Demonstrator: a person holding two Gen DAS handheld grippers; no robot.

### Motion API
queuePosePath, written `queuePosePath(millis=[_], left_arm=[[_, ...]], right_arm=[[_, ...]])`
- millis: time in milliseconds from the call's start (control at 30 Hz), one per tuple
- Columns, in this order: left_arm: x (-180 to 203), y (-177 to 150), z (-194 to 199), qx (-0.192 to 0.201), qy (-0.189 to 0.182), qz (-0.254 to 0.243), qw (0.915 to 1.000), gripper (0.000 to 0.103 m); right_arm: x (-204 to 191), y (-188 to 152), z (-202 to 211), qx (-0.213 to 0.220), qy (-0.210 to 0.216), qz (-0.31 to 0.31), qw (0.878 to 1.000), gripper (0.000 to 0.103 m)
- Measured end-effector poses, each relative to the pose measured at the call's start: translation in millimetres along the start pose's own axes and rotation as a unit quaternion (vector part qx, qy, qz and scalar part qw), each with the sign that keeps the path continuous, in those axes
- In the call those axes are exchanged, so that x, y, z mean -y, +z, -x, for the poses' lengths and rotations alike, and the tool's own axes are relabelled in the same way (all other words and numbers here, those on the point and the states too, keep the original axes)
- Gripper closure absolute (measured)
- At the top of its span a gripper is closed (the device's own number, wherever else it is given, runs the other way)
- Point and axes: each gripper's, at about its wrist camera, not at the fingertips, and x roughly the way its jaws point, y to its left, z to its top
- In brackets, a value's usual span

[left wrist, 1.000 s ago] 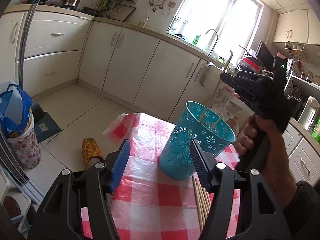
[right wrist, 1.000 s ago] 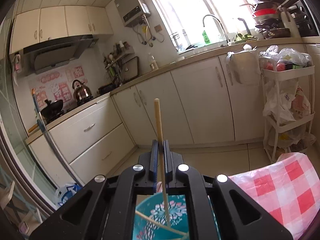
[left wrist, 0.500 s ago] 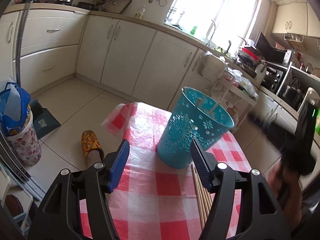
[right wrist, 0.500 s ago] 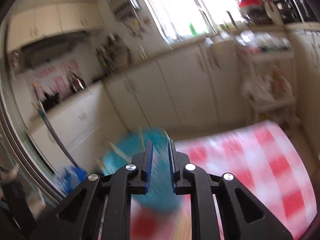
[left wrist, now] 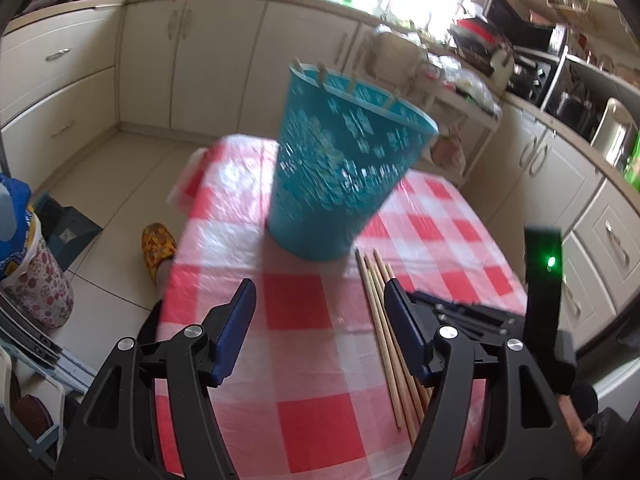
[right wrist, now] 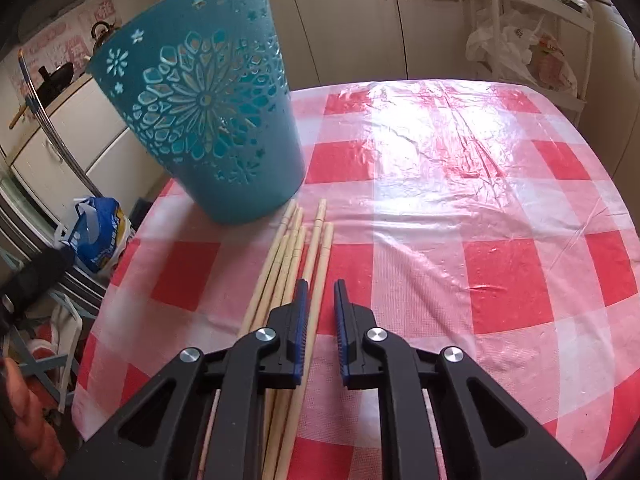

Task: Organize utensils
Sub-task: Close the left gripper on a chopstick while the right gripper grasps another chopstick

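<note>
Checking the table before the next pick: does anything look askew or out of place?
Nothing is spilled or damaged. The teal basket seems to lean, though the fisheye lens may cause that. Loose chopsticks lie beside its base, and the open right gripper is empty.

Glossy plastic tablecloth (right wrist: 440, 148), matt wooden chopsticks (right wrist: 294, 252), perforated plastic bucket (right wrist: 200, 100).

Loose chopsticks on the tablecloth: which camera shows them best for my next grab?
The right wrist view. The chopsticks lie sharp and fanned just ahead of the open right gripper, tips near the teal basket. The left wrist view shows them partly hidden behind the open left gripper's finger.
</note>
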Motion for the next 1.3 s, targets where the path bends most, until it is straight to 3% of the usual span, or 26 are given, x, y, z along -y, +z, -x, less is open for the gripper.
queuePosePath(millis=[100, 133, 267, 500, 600, 800, 933, 1000, 1067, 1100, 1300], left_arm=[[11, -2, -20, -0.023, 0.002, -0.019, 0.9995, 0.04], [15, -2, -26, -0.03, 0.002, -0.025, 0.9992, 0.04], [34, 0, -60, -0.06, 0.012, -0.059, 0.9964, 0.04], [52, 0, -104, -0.107, 0.054, -0.109, 0.9868, 0.04], [58, -3, -111, -0.109, 0.063, -0.126, 0.984, 0.04], [56, 1, -110, -0.115, 0.058, -0.115, 0.985, 0.057], [60, -3, -110, -0.111, 0.073, -0.141, 0.981, 0.06], [64, -5, -110, -0.108, 0.072, -0.152, 0.9798, 0.067], [66, -6, -107, -0.11, 0.065, -0.16, 0.9788, 0.094], [67, -8, -104, -0.114, 0.055, -0.164, 0.9783, 0.098], [55, -28, -72, -0.128, 0.039, -0.135, 0.9818, 0.098]], right_arm=[[-6, -1, 0, -0.009, -0.019, 0.03, 0.999, 0.09], [-6, -1, 1, -0.011, -0.029, 0.039, 0.999, 0.095], [7, -2, 5, -0.014, -0.039, 0.039, 0.998, 0.096], [20, -3, 6, -0.01, -0.018, 0.017, 1.0, 0.096], [24, -2, 8, -0.009, -0.007, 0.009, 1.0, 0.096], [33, 0, 7, -0.01, 0.001, 0.002, 1.0, 0.096], [34, 0, 7, -0.008, -0.001, 0.004, 1.0, 0.096], [32, -1, 9, -0.007, -0.003, 0.008, 1.0, 0.096], [29, -2, 9, -0.007, -0.007, 0.016, 1.0, 0.096], [25, -4, 10, -0.01, -0.005, 0.021, 1.0, 0.096], [16, -6, 10, -0.019, 0.005, 0.032, 0.999, 0.097]])
